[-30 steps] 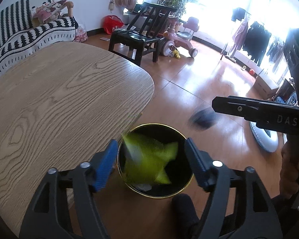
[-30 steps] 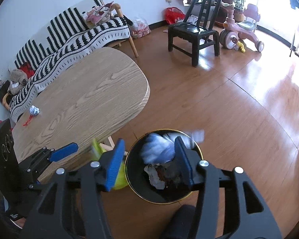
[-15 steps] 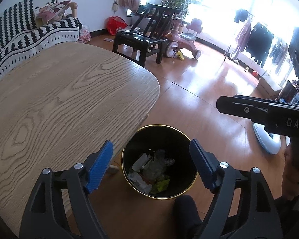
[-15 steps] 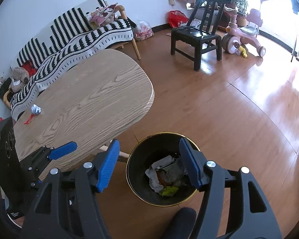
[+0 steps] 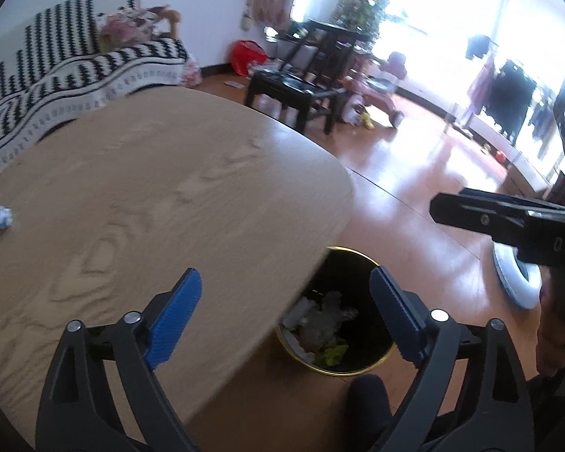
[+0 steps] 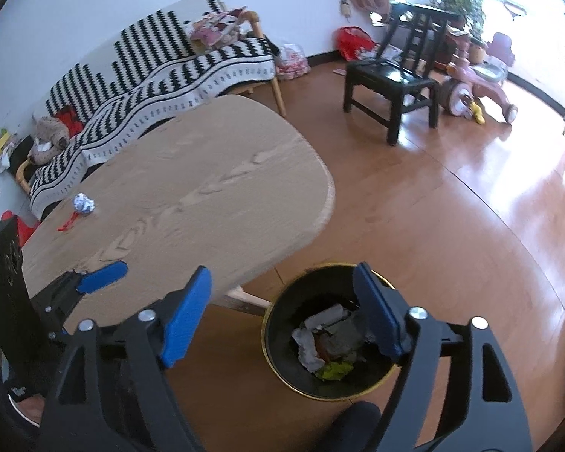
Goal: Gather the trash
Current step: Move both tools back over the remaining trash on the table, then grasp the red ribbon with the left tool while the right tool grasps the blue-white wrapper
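Two blue-padded claws hang over a black bin (image 6: 331,333) on the wood floor, lower centre of both frames. The left claw (image 5: 284,314) and right claw (image 6: 282,312) are each opening wide, with nothing between the pads. Crumpled paper and a yellow-green scrap (image 6: 335,371) lie inside the bin, which stands just beside the wooden counter (image 6: 192,196). On the counter's left edge in the right wrist frame, a crumpled wad (image 6: 83,202) sits next to a red scrap (image 6: 68,223).
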`<state>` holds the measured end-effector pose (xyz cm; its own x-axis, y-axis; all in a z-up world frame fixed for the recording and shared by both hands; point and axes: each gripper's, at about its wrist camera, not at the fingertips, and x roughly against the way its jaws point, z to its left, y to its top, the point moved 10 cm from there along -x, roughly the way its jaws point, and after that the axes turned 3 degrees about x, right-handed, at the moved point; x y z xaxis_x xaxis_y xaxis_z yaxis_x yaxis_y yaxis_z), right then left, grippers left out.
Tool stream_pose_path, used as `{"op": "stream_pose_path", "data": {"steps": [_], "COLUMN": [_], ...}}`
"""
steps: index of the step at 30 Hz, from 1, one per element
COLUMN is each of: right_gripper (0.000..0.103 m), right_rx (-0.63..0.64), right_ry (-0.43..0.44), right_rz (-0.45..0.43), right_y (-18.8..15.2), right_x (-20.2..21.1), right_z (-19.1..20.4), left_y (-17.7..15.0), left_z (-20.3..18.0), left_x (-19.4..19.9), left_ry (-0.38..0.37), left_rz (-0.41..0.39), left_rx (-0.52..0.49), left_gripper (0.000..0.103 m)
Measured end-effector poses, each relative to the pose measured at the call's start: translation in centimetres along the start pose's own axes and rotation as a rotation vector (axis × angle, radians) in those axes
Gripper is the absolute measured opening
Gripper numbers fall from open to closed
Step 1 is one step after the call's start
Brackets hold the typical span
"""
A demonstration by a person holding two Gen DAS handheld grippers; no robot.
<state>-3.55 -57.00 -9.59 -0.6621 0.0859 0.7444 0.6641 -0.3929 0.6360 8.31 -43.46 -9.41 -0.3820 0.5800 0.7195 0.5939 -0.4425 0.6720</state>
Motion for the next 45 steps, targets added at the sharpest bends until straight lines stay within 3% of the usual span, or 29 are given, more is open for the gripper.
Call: {"op": "stream_pose_path", "data": {"steps": [6,13,20,27,34,40,45], "right_gripper": [0.082,0.083,0.083,0.085,0.085,0.085,0.085], "right_rx": [0.074,0.150,0.246,0.358,0.364,0.417,0.527], "right_ry": [0.053,0.133,0.206,0.267,0.325,0.281,0.246], "right_rz": [-0.008,0.008,0.053,0.132,0.168,0.177,0.161], "right_y": [2.7,4.8,4.8,4.2,5.4,7.0,7.7], "right_x": [-1.7,-4.9,-9.3,-15.6,-22.0,-26.7,-28.9], "right_z": [6.2,14.9,25.1,34.4,41.0,43.2,45.3], "left_y": [1.6,1.3,-1.5,-4.1,-3.6,-2.1,-0.9], "left_z": [7.3,18.6,29.3,38.9,44.3,46.2,46.0], "left_x": [3.5,8.2,12.3,13.5,11.4,8.7,6.1], "left_ry": [0.104,0.254,0.398,0.488,0.484,0.479,0.477], "left_rz": [-0.056,-0.094,-0.099,-0.082,-0.079,-0.050,-0.005], "left_rx": [0.059,0.152,0.241,0.363,0.461,0.435,0.336], "left_gripper": [0.092,0.093,0.093,0.093,0.093,0.093,0.093]}}
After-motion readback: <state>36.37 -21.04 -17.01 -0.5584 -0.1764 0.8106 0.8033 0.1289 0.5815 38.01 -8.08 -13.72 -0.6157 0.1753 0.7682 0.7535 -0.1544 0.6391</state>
